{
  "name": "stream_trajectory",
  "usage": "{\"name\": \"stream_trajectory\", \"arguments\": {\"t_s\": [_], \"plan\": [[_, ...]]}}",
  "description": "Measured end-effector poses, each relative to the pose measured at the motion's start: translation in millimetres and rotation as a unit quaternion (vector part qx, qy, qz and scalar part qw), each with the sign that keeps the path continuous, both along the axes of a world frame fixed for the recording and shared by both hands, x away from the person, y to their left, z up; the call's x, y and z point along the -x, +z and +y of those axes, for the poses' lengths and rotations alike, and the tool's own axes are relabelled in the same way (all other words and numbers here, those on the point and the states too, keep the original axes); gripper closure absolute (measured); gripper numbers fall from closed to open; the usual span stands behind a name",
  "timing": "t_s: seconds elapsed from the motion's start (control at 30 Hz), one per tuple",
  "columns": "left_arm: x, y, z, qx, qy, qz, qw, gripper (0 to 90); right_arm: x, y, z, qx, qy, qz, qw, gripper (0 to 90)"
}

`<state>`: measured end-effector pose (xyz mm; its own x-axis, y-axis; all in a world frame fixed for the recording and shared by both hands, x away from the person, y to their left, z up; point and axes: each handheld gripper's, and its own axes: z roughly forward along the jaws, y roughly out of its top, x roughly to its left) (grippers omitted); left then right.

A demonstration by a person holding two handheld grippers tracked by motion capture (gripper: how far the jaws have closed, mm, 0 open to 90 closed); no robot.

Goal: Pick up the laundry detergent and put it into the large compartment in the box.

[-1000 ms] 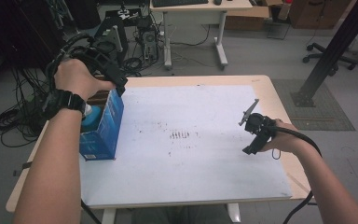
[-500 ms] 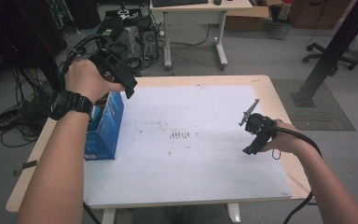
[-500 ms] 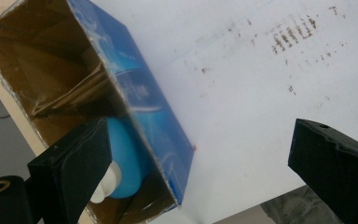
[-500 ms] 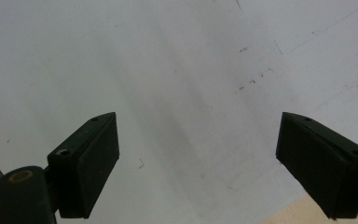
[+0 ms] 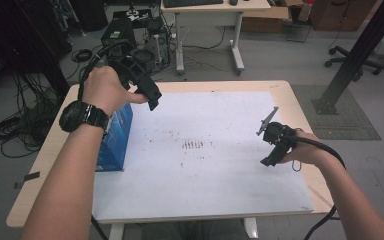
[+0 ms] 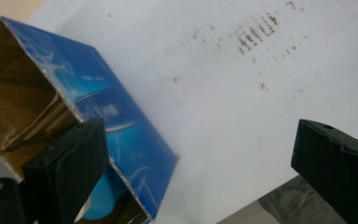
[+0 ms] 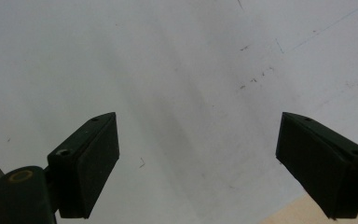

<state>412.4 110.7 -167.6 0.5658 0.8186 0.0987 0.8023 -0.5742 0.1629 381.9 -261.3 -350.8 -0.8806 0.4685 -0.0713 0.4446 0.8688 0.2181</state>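
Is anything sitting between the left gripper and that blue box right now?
Nothing visible does. The left gripper hangs open just above the blue box, whose open end faces it, with only bare white board beside it.

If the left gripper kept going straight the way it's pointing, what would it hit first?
Probably the white board: the left gripper stands open with bare board between its jaws. The blue box sits beside its near jaw, so depth is uncertain.

Even, soft indoor light falls with faint shadows, the close views are slightly blurred, and the box's (image 6: pixel 116 135) glossy side shows glare.
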Motion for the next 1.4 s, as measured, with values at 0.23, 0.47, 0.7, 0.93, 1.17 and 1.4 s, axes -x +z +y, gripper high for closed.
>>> {"name": "stream_trajectory", "arguments": {"t_s": [0.23, 0.47, 0.7, 0.93, 1.17, 1.4], "plan": [[6.7, -1.3, -15.2, 0.002, -0.025, 0.001, 0.9997, 3.7, -0.5, 1.7, -0.3, -0.002, -0.001, -0.001, 1.0000, 13.4], [10.7, -6.5, -27.4, 0.009, -0.054, 0.009, 0.9985, 3.5, -0.1, 3.5, 1.9, -0.001, 0.004, -0.003, 1.0000, 13.4], [14.3, -12.0, -39.2, 0.012, -0.078, 0.016, 0.9967, 3.4, 0.0, 6.2, 3.0, 0.002, 0.002, -0.002, 1.0000, 13.4], [16.3, -18.5, -50.1, 0.020, -0.106, 0.026, 0.9939, 3.2, 0.5, 8.8, 4.0, 0.001, 0.005, -0.004, 1.0000, 13.4], [18.5, -24.2, -59.5, 0.026, -0.132, 0.032, 0.9904, 2.5, 1.7, 9.0, 0.4, 0.002, 0.003, -0.004, 1.0000, 13.5], [19.9, -32.0, -67.0, 0.022, -0.151, 0.041, 0.9875, 2.8, 0.2, 9.6, 0.8, 0.002, 0.003, -0.005, 1.0000, 13.5]]}}
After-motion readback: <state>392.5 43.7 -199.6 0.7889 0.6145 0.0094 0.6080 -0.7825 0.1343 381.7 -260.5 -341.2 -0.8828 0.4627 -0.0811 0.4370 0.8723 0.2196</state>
